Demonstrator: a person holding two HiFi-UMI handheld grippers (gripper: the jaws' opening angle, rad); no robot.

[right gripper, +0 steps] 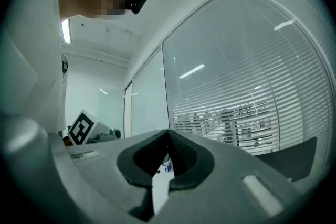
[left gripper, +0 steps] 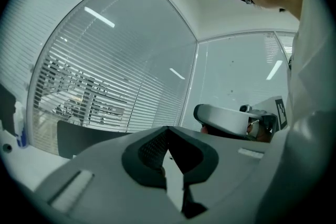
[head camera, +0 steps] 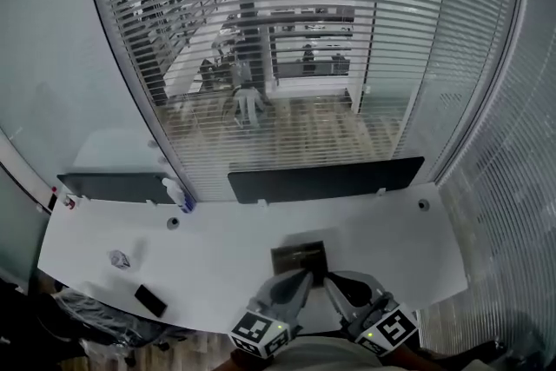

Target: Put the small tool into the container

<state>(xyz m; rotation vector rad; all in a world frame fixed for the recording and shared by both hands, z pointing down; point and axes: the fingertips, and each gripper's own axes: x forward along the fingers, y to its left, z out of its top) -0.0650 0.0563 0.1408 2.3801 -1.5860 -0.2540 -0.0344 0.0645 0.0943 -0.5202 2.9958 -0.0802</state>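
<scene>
In the head view, both grippers sit low at the near edge of the white desk (head camera: 226, 248), side by side and angled inward so that their tips almost meet. The left gripper (head camera: 304, 274) and the right gripper (head camera: 330, 277) both point away from the person at a dark square container (head camera: 299, 257), which lies on the desk right at their tips. Which item is the small tool cannot be told. A small crumpled grey object (head camera: 119, 258) and a flat black object (head camera: 150, 301) lie well apart from the container, far to the left. A bottle (head camera: 177, 193) with a blue end stands by the left dark panel (head camera: 113, 185).

In the left gripper view, the camera tilts upward toward the ceiling and the blinds (left gripper: 89, 97). The left gripper (left gripper: 168, 131) has its jaws brought together at the tips, leaving only a thin pale slit below, and it holds nothing. The right gripper (left gripper: 226, 119) is just beside it.

In the right gripper view, the right gripper (right gripper: 168, 135) is likewise pitched up, with its jaws pressed together and nothing between them. The left gripper's marker cube (right gripper: 81, 129) shows close by.
</scene>
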